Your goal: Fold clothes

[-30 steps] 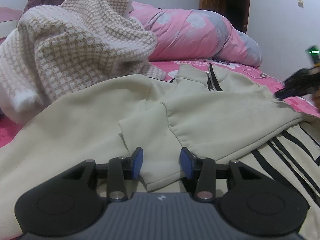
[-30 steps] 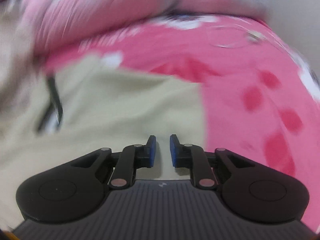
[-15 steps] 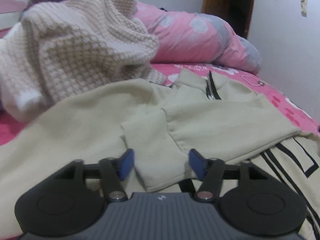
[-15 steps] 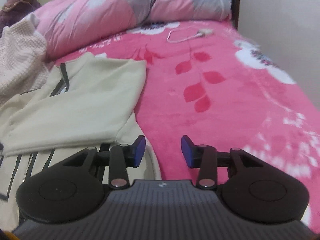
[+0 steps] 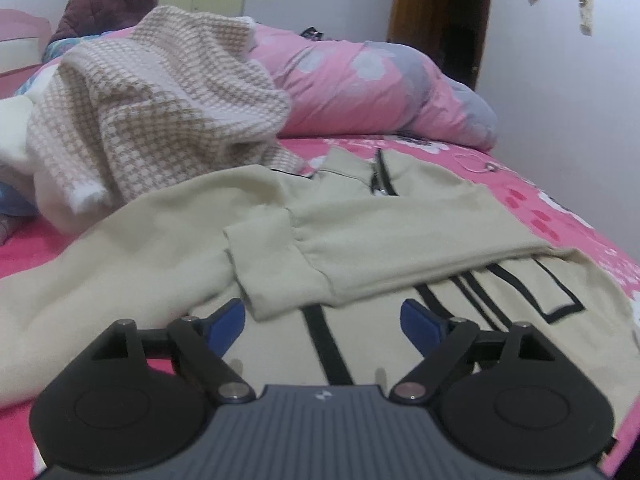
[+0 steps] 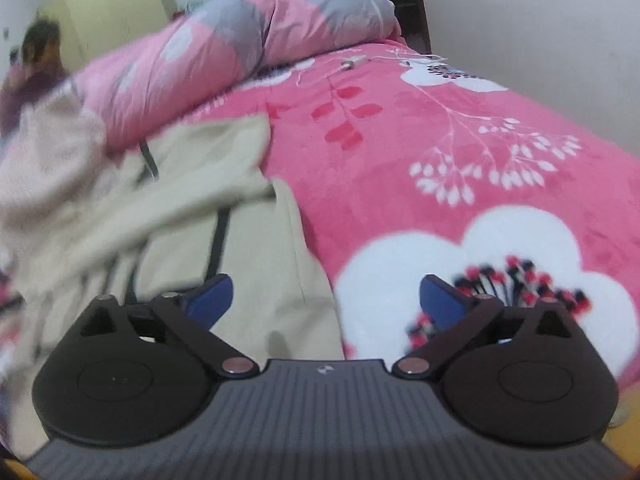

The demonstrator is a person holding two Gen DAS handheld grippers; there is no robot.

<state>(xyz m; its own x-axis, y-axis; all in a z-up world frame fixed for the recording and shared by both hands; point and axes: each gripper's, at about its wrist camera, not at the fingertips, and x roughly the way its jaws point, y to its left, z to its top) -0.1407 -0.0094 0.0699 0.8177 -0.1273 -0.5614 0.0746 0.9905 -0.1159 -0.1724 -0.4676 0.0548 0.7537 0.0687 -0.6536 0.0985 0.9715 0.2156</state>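
Note:
A cream zip jacket (image 5: 400,232) with black stripes lies spread on the pink bed, one sleeve folded across its chest, cuff (image 5: 276,276) nearest me. My left gripper (image 5: 324,322) hovers just short of that cuff, jaws opening, nothing between the blue pads. In the right wrist view the same jacket (image 6: 240,248) fills the left half. My right gripper (image 6: 326,300) hangs over the jacket's right edge and the pink blanket (image 6: 460,152), jaws opening wide and empty.
A pink-and-white houndstooth knit (image 5: 152,112) is heaped at the left beside the jacket. A rolled pink-and-grey duvet (image 5: 372,88) lies along the far side, a white cable (image 6: 352,65) near it. A person (image 5: 112,0) sits beyond the bed. A white wall runs along the right.
Both grippers have spread their jaws. The left one has pulled back from the folded sleeve's cuff. The right one has swept off the jacket toward its right edge over the blanket.

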